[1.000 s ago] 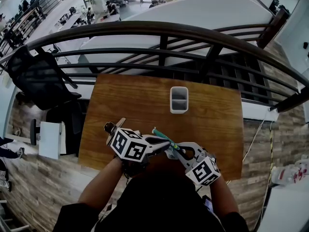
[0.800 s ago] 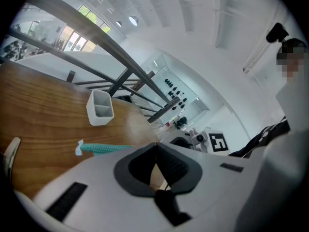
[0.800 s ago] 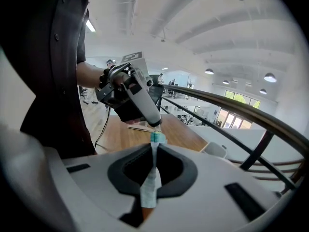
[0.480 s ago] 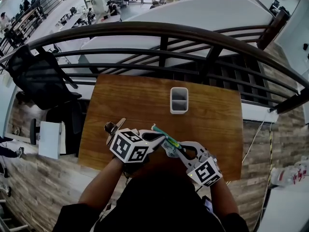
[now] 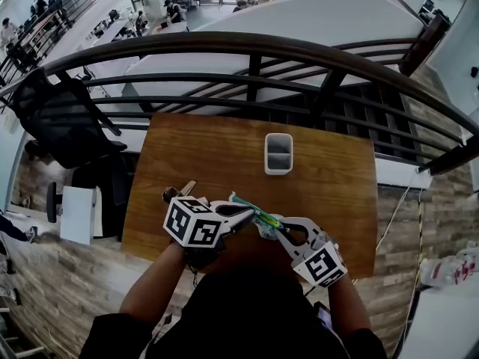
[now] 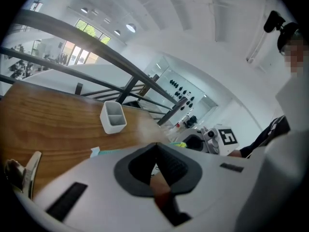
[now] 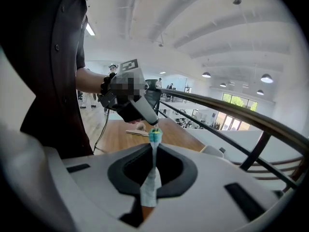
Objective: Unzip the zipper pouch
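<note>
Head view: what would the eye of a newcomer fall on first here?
First the left gripper and right gripper, each with a marker cube, at the near edge of the wooden table, both shut on the zipper pouch stretched between them. Farther back on the table stands a white two-compartment holder, and a dark curved railing crosses behind it.

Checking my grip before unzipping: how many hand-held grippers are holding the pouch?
2. The left hand-held gripper pinches the pouch's teal end; the right hand-held gripper clamps its pale opposite edge.
</note>
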Tool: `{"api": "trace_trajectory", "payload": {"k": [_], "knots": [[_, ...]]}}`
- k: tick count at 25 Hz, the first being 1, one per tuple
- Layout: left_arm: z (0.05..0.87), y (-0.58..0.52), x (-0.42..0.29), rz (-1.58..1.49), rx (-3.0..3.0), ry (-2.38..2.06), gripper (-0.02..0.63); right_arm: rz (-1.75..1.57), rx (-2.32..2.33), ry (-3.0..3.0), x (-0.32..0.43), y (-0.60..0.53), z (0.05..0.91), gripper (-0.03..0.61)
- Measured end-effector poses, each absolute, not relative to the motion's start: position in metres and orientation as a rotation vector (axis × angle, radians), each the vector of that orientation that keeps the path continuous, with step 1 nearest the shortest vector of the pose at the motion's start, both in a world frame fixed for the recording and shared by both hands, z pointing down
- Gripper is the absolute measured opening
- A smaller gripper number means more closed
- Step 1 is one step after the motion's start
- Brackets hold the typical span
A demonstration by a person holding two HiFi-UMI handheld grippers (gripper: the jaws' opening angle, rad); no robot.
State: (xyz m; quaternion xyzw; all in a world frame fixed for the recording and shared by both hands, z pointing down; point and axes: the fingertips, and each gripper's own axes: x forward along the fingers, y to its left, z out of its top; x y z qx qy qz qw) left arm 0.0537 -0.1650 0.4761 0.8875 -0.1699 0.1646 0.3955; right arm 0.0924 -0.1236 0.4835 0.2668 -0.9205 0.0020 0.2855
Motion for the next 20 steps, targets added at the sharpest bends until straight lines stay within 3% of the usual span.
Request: {"api": "trace_trajectory", "payload": {"k": [20], "knots": [[0.487, -0.175, 0.046, 0.474, 2.257, -0.525, 0.012, 0.022, 0.760, -2.484, 0.104, -0.128, 0.483, 0.002]]}}
